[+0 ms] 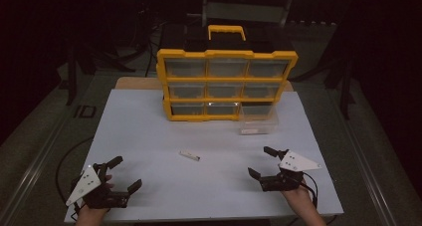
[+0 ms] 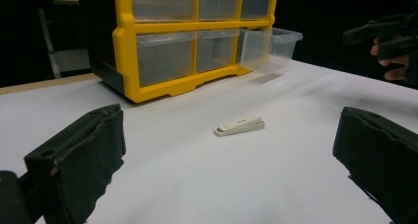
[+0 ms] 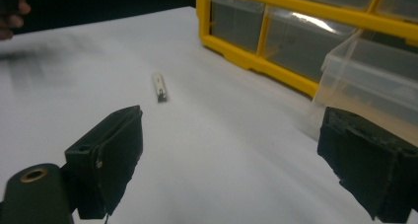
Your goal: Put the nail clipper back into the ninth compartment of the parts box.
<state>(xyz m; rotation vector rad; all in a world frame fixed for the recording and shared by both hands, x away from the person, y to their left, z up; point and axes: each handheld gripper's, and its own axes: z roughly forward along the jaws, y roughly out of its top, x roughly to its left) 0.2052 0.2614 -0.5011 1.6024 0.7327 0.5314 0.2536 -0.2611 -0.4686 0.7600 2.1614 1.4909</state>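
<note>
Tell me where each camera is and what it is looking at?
High view: above the near edge, looking down at the table, yellow drawer box; both hands with left tool, right tool.
Left gripper view: on the left tool, facing the small white piece; jaws apart.
Right gripper view: on the right tool, facing the pulled-out drawer.
All share the white piece.

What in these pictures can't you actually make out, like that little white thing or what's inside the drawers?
- The small white item: too small in the high view and blurred in the right gripper view to tell what it is.
- The drawers of the yellow organizer: their cloudy fronts and dim light hide any contents.
- The pulled-out clear drawer: cut off by the edge in the right gripper view; what it holds is unclear.
- The room behind the table: too dark.
</note>
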